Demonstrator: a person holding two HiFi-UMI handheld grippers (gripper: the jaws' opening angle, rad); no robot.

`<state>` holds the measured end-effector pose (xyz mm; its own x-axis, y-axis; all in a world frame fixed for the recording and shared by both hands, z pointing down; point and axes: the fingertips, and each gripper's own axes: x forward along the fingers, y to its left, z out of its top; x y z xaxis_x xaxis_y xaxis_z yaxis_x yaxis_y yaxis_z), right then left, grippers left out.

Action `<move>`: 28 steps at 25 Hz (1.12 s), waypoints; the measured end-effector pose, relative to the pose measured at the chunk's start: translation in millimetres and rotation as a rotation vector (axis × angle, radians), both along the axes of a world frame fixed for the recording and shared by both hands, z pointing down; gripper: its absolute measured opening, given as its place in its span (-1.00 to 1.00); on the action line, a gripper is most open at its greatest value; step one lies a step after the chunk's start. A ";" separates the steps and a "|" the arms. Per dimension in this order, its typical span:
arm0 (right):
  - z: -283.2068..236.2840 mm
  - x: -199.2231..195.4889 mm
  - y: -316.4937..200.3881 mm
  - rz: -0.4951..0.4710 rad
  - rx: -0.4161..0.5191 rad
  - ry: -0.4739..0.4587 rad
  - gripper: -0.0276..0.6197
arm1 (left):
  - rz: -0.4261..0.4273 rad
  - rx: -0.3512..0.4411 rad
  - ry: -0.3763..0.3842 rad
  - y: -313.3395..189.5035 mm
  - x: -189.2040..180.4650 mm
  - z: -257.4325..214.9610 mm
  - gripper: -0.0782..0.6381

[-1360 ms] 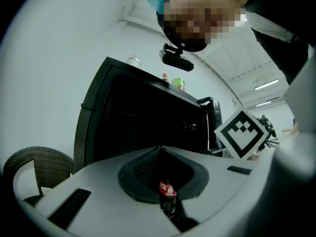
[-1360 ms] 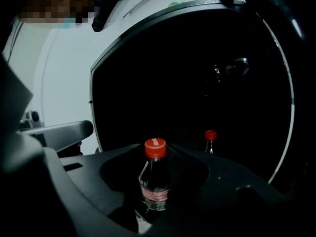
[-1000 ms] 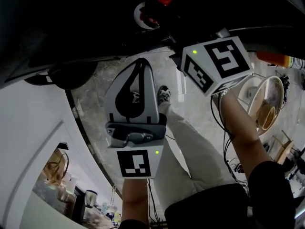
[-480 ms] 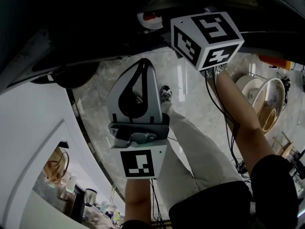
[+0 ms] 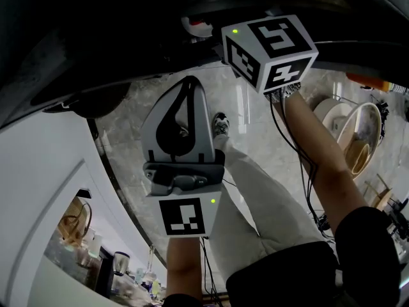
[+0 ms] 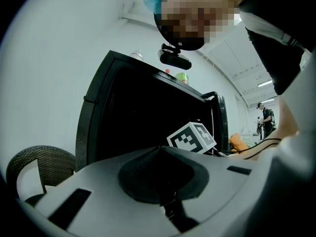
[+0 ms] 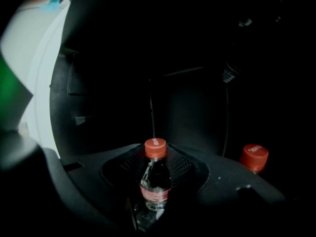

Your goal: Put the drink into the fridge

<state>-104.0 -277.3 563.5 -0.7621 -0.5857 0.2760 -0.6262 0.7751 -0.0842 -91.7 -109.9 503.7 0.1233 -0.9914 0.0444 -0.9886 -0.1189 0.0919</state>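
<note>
Your right gripper (image 7: 156,166) has gone deeper into the dark fridge (image 5: 96,37). In the head view its marker cube (image 5: 268,50) now sits farther away and more to the left than one second ago. It grasps the drink bottle (image 7: 155,184) upright between its jaws, inside the fridge, and a second red cap (image 7: 254,157) stands to the right. I judge that setting down is near. Your left gripper (image 5: 190,85) is clenched on nothing and has not moved.
</note>
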 end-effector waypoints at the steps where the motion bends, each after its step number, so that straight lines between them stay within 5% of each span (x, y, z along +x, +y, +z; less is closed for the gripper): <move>1: -0.7 -1.8 1.4 -0.009 0.014 0.007 -0.48 | -0.001 0.001 0.001 -0.6 -0.8 0.2 -0.76; 8: 3.1 -7.2 6.5 -0.026 0.040 0.001 -0.48 | 0.005 -0.005 0.017 0.2 1.3 4.4 -0.76; 14: 6.7 -3.9 10.9 0.009 -0.035 -0.052 -0.47 | 0.023 -0.009 0.012 3.2 4.5 6.3 -0.76; 28: 17.3 39.5 53.2 0.052 -0.031 0.008 -0.52 | 0.050 -0.035 0.039 21.8 19.1 14.8 -0.76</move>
<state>-64.5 -224.2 580.7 -0.7289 -0.6152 0.3004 -0.6660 0.7388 -0.1030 -72.6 -88.2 518.4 0.1747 -0.9819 0.0730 -0.9772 -0.1638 0.1352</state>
